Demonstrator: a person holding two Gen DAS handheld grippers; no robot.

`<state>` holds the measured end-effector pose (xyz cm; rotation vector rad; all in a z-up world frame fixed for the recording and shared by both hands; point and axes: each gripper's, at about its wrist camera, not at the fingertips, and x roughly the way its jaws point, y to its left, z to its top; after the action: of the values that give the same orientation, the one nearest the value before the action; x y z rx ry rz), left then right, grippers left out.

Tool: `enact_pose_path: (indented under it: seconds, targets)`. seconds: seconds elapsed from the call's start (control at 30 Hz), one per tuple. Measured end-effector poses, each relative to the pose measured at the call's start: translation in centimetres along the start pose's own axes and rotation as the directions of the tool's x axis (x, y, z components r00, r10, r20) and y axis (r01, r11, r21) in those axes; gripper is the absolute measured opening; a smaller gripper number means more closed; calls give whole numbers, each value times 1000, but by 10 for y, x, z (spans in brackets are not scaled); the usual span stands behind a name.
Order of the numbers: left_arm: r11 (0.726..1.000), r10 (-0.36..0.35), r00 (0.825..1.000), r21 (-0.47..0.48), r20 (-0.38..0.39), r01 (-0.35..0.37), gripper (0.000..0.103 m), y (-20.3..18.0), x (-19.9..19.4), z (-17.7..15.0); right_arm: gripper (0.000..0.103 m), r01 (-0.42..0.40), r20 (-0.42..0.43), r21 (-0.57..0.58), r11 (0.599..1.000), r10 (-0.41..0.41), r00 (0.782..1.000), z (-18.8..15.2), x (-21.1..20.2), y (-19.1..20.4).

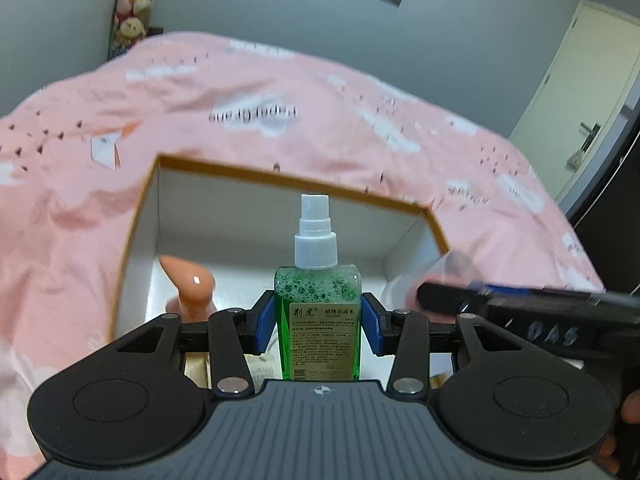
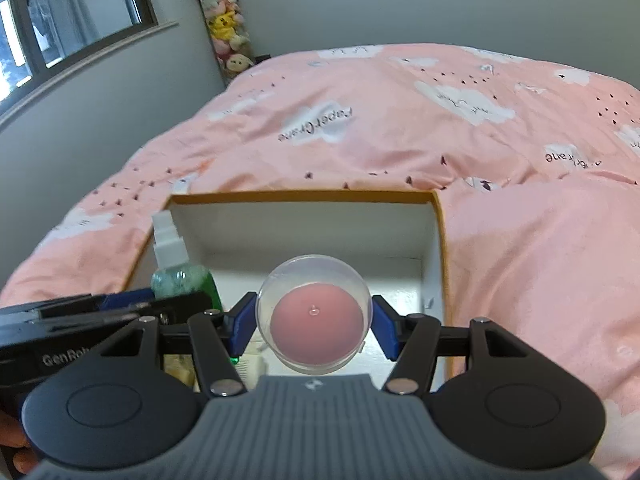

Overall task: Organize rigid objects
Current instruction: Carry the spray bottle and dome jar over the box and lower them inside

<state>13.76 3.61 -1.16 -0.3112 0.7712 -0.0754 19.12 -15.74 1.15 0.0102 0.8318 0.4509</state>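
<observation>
My left gripper (image 1: 318, 326) is shut on a green spray bottle (image 1: 318, 312) with a white pump top, held upright over the open white box (image 1: 280, 176) with an orange rim. A peach-coloured object (image 1: 188, 280) lies inside the box at the left. My right gripper (image 2: 314, 326) is shut on a clear round capsule with a pink lower half (image 2: 314, 316), held over the same box (image 2: 304, 197). The green bottle (image 2: 180, 272) and the left gripper (image 2: 120, 308) show at the left of the right wrist view. The right gripper (image 1: 500, 304) shows blurred at the right of the left wrist view.
The box sits on a bed with a pink cloud-print duvet (image 2: 440, 128). A column of plush toys (image 2: 226, 28) stands in the far corner. A window (image 2: 60, 20) is on the left wall and a door (image 1: 580, 92) on the right.
</observation>
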Motion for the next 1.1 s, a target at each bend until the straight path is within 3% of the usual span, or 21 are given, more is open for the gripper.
enact_pose_path:
  seconds: [0.17, 0.33, 0.67, 0.83, 1.1]
  targets:
    - [1000, 0, 995, -2, -100, 0, 51, 3, 27, -6, 60, 11, 0, 1, 1000, -11, 1000, 3, 9, -10]
    - [999, 27, 988, 29, -153, -23, 51, 3, 42, -13, 60, 8, -10, -9, 1000, -8, 1000, 3, 15, -11]
    - [997, 49, 959, 75, -278, -29, 51, -1, 74, -17, 60, 4, -42, -6, 1000, -5, 999, 0, 29, -12]
    - [994, 71, 955, 101, -289, -43, 51, -5, 81, -14, 60, 8, -45, -7, 1000, -8, 999, -1, 30, -13]
    - [997, 56, 953, 68, -299, -37, 56, -1, 83, -9, 60, 4, -48, -14, 1000, -5, 999, -2, 30, -12]
